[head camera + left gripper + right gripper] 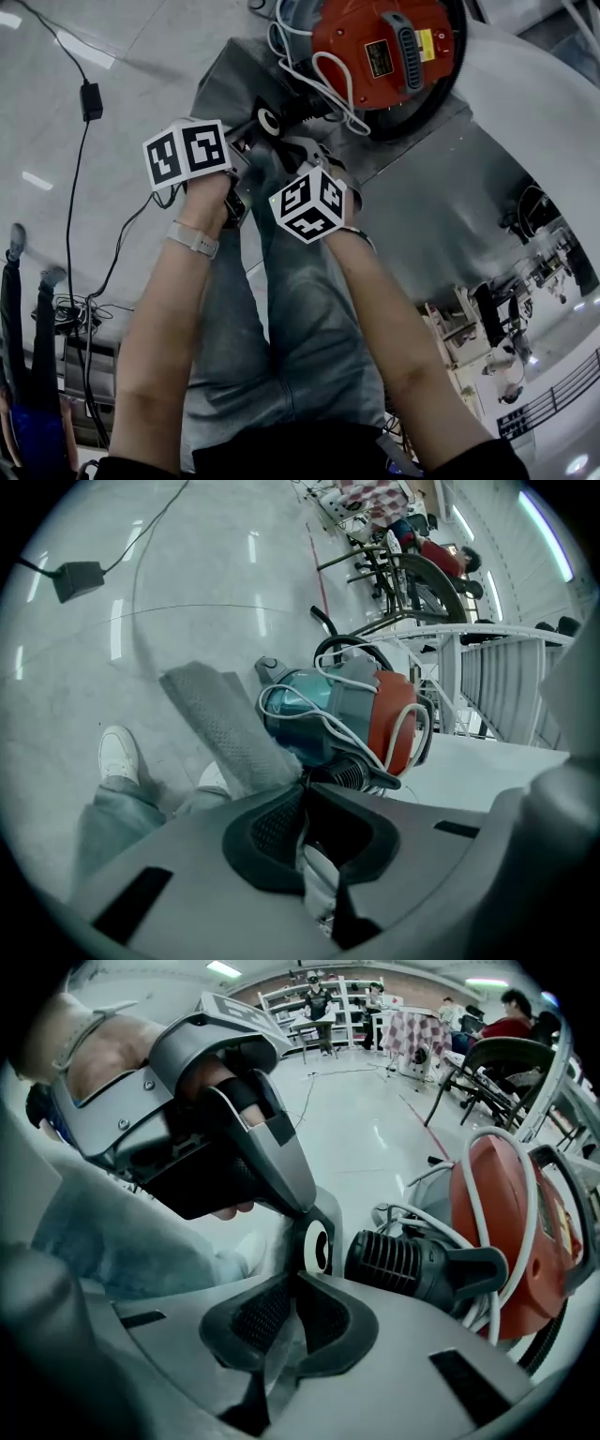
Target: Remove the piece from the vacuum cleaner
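We have both tools on the gray piece [225, 726]. The left tool [305, 791] is clenched on its textured length, and the right tool [292, 1286] is clamped on a thin edge by its ringed end, the two tools close together. That ringed end sits just beside the black ribbed coupling [403, 1262] of the vacuum cleaner [384, 47], which stands on the counter [525, 103]. A sliver of light seems to show between ring and coupling, so we judge the piece is at the point of coming free, though we cannot be sure it is fully out. To do this well we would pull straight back along the coupling's line, both tools moving as one and without twisting, so the ring does not bind. The white cord [328, 80] loops loosely near the coupling, and we should watch that it does not snag. Nothing braces the vacuum cleaner, so a slow, even pull looks safer than a jerk.
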Motion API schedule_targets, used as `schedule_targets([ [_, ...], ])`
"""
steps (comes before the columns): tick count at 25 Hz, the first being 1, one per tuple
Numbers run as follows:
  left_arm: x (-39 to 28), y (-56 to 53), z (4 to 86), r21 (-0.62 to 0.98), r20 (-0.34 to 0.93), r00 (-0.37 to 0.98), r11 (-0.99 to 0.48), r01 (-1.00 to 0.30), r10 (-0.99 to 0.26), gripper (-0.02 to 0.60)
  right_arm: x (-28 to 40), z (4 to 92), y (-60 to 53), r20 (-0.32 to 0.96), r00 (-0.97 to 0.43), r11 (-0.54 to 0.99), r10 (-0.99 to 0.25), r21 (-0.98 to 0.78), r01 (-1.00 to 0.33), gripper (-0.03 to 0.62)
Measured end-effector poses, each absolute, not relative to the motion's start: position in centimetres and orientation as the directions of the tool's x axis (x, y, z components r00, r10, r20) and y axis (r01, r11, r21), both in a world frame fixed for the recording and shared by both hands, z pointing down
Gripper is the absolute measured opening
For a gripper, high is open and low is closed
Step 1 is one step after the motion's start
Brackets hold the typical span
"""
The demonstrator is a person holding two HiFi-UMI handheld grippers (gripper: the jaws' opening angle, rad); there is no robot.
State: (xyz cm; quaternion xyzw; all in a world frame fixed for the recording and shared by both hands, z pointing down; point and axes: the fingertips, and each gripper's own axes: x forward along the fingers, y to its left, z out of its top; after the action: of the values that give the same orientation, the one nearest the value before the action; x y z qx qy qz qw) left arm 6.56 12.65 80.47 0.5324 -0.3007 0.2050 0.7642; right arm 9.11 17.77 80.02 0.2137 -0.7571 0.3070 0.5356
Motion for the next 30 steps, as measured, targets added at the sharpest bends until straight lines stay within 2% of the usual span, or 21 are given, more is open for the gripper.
schedule_targets([
  [5, 4.9, 13.0, 80.5, 0.685, 0.685, 0.729, 0.353, -0.637, -0.016, 0.032, 7.5, 80.1, 18.1, 0.941, -0.34, 0.711, -0.01, -0.232, -0.664, 0.047],
  [14, 1.4, 11.1, 77.7, 0.72, 0.659, 0.743, 0.382, -0.579, -0.116, 0.034, 4.4, 77.6, 16.0, 0.932, -0.357, 0.767, -0.057, -0.188, -0.613, 0.044],
  [22, -1.5, 6.7, 71.7, 0.767, 0.635, 0.739, 0.307, -0.564, -0.227, 0.037, 1.5, 72.2, 11.7, 0.914, -0.37, 0.785, -0.166, -0.105, -0.611, 0.041],
  [30, -4.4, 2.5, 61.6, 0.826, 0.564, 0.748, 0.231, -0.514, -0.35, 0.037, -1.1, 62.6, 7.2, 0.877, -0.379, 0.799, -0.296, 0.01, -0.601, 0.038],
])
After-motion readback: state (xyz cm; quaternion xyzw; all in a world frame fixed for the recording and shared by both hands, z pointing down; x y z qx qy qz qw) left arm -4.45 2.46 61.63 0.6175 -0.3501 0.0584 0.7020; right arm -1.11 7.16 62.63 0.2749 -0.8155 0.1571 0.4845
